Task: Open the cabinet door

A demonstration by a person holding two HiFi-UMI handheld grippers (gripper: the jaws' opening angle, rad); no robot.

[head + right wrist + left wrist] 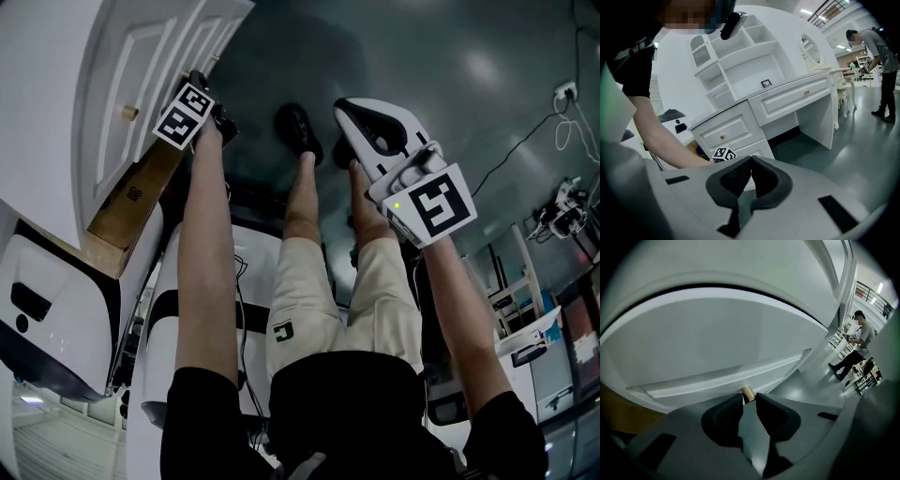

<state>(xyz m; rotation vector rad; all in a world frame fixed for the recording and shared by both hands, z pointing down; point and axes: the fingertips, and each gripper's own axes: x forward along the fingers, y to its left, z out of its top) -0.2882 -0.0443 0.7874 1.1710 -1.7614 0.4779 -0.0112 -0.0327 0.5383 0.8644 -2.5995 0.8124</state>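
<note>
The white panelled cabinet door (740, 343) fills the left gripper view. A small brass knob (747, 391) sticks out from its lower moulding. My left gripper (749, 397) has its two dark pads closed on that knob at the very tips. In the head view the left gripper (217, 120) reaches to the white door (141, 56) at the upper left; its tips are hidden there. My right gripper (751, 161) is shut with nothing between the pads, and in the head view it hangs (349, 117) apart from the door, over the floor.
A white desk with drawers and a shelf hutch (740, 70) stands ahead of the right gripper. Brown wood (131, 202) shows beside the door. White machine shells (56, 309) sit at the lower left. A person (881, 61) stands far off on the grey floor.
</note>
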